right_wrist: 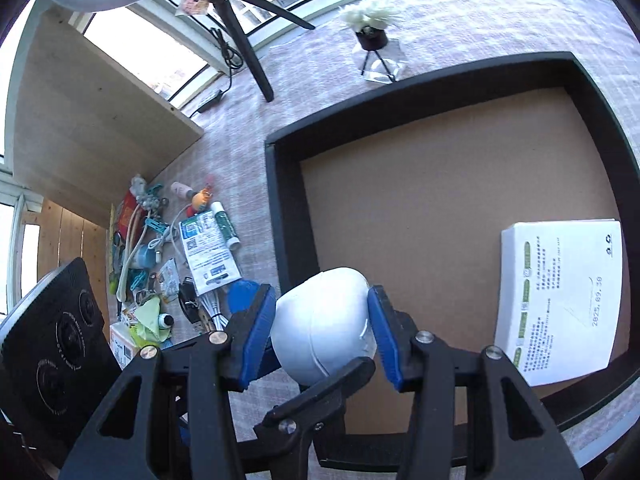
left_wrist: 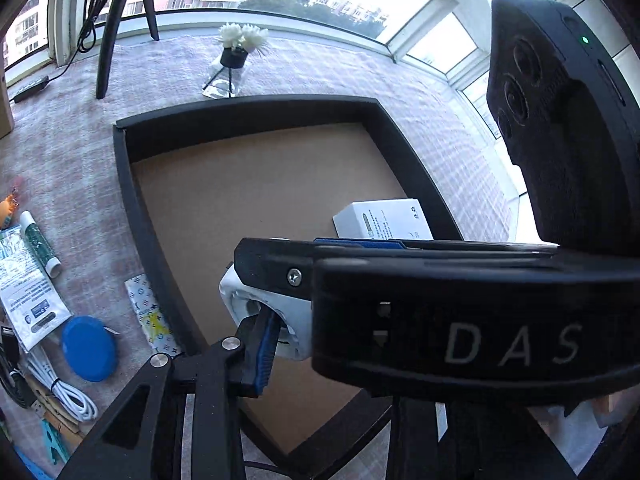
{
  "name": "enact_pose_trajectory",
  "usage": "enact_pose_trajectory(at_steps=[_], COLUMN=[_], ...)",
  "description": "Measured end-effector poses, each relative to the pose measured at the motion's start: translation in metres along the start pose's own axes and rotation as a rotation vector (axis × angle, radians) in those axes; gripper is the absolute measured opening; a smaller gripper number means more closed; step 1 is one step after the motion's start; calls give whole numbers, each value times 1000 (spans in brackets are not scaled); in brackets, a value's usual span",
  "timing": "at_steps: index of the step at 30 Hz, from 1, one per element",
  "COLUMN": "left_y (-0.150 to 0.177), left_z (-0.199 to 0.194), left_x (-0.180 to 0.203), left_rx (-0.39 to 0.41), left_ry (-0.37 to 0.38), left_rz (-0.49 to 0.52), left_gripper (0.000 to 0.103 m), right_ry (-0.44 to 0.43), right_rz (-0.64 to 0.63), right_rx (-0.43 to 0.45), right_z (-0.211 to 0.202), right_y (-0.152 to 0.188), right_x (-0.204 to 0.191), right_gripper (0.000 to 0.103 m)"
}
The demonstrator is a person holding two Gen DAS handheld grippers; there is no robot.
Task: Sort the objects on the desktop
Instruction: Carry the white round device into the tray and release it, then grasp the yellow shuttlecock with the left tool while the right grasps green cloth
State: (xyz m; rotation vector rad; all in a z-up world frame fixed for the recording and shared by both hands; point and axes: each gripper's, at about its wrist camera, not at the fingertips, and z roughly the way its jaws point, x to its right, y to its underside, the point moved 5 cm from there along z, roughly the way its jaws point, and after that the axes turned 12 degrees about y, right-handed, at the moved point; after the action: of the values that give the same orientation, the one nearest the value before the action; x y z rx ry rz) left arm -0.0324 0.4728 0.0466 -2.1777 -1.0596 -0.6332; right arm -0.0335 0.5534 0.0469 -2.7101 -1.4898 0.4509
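Note:
A white rounded gadget (right_wrist: 320,320) hangs over the near left corner of a black tray (right_wrist: 280,208) with a brown floor. My right gripper (right_wrist: 320,332) is shut on it, a blue pad pressing each side. From below, one black finger (right_wrist: 320,392) of my left gripper reaches its underside. In the left wrist view the left gripper (left_wrist: 288,332) has a blue pad (left_wrist: 266,344) pressed into the white gadget (left_wrist: 248,300); its other finger is hidden behind the right gripper's body (left_wrist: 480,340). A white box (right_wrist: 560,300) lies in the tray (left_wrist: 248,108).
Left of the tray lies clutter: a glue stick (right_wrist: 226,224), a leaflet (right_wrist: 208,256), a blue disc (left_wrist: 90,348), a white cable (left_wrist: 68,396) and several small items. A vase of white flowers (right_wrist: 372,28) and a tripod (right_wrist: 248,48) stand behind it. A wooden board (right_wrist: 92,128) is far left.

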Motion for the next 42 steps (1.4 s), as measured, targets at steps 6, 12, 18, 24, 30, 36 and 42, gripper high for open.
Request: enact_pose_trajectory(at_steps=[6,12,18,24,30,36,42], left_y=[4,16,36,73,124,173,197], left_z=[-5,-35,-75,-134,-199,-239,-263], left_x=[6,-14,-51,-99,-157,-201,-226], left_rx=[-13,18,67,146,238,281,291], left_ry=[-24,-45,-123,-275,-418,-542,-583], left_rz=[35,-21,-85,-148,-275,-387,-439], left_gripper=[32,32,32,32,33,33,33], right_ry=[19,22,-1,-29,-76,-55,2], right_rz=[32,-28,-114,-253,-423,-625,-848], right_rx=[48,60,41,35,4,3,42], right_z=[-11,-12,-3,4,17,36,54], right_y=[1,4,12,22,37,59,84], right_x=[18,0,-40,-98,-172,-248,-308], right_gripper=[47,47,47,47,47,47,47])
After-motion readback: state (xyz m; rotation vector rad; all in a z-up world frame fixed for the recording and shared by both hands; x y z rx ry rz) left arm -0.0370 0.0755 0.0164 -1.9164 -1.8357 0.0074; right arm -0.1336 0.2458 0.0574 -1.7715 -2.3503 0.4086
